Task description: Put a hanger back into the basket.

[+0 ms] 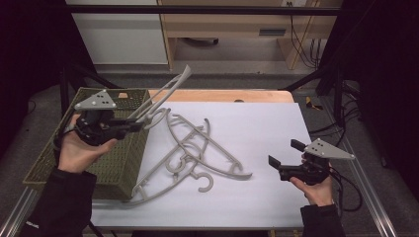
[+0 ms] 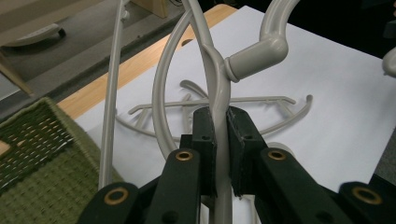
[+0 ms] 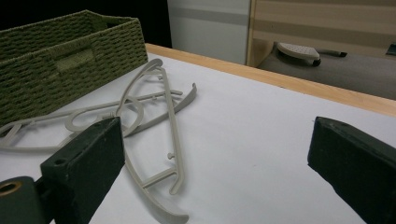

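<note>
Green woven fibre makes up the one basket [image 1: 118, 163] at the left of the table [image 1: 257, 197], and its inside shows bare weave as far as the high view reaches, though the left hand covers part of it. Above it the left tongs [image 1: 143, 124] are clenched on the neck of a grey plastic hanger [image 1: 165, 94], just under its hook; in the left gripper view the two black pads press the stem from both sides [image 2: 219, 140]. That held hanger is raised off the white sheet and tilts up and away over the basket's near corner, one arm pointing toward the far edge of the table. To the right of the basket a pile of the same grey hangers [image 1: 197, 153] lies flat on the sheet, crossed over one another; three seem to be there, counted by their hooks, but the overlap leaves the count unsure. With the held one that makes four or so. One end of the pile lies just beside the basket's right wall. Farther right, well apart from the pile, the right tongs [image 1: 284, 154] hang released above bare sheet, jaws wide with nothing between them [image 3: 210, 154].
</note>
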{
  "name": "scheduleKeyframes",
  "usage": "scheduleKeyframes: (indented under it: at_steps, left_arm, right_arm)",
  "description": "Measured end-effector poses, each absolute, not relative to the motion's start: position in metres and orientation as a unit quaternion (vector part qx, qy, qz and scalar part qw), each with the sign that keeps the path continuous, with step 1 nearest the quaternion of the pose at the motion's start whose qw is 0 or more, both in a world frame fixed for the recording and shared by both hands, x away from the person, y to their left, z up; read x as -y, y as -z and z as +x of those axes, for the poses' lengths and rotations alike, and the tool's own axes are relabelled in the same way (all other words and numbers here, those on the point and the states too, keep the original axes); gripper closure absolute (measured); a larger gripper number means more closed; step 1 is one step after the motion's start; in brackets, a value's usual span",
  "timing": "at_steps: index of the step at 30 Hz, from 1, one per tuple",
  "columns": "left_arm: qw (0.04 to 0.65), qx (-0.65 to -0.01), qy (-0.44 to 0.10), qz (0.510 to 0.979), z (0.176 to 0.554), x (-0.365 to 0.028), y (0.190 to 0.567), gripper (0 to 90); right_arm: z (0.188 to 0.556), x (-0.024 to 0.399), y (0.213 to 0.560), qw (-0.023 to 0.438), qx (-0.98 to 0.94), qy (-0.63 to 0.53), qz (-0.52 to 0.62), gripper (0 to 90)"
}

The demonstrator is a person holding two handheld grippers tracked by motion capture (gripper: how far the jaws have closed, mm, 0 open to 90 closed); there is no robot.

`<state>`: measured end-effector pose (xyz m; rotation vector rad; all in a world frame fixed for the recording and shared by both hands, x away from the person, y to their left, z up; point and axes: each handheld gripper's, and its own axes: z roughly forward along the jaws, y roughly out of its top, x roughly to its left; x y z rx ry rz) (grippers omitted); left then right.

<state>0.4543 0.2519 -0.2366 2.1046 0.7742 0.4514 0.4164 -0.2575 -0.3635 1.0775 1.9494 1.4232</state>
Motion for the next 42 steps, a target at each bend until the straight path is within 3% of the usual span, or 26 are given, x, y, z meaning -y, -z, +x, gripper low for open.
scheduleKeyframes:
  at_steps: [20,42]
  left_arm:
    - [0.390,-0.364,-0.178,0.827,0.475,-0.332,0.262,82.2]
    - [0.357,-0.410,-0.164,0.824,0.487,-0.380,0.303,82.2]
  right_arm:
    - [0.417,0.256,0.365,0.247,-0.718,-0.518,0.394,4.4]
    - [0.419,0.255,0.366,0.247,-0.720,-0.514,0.395,4.4]
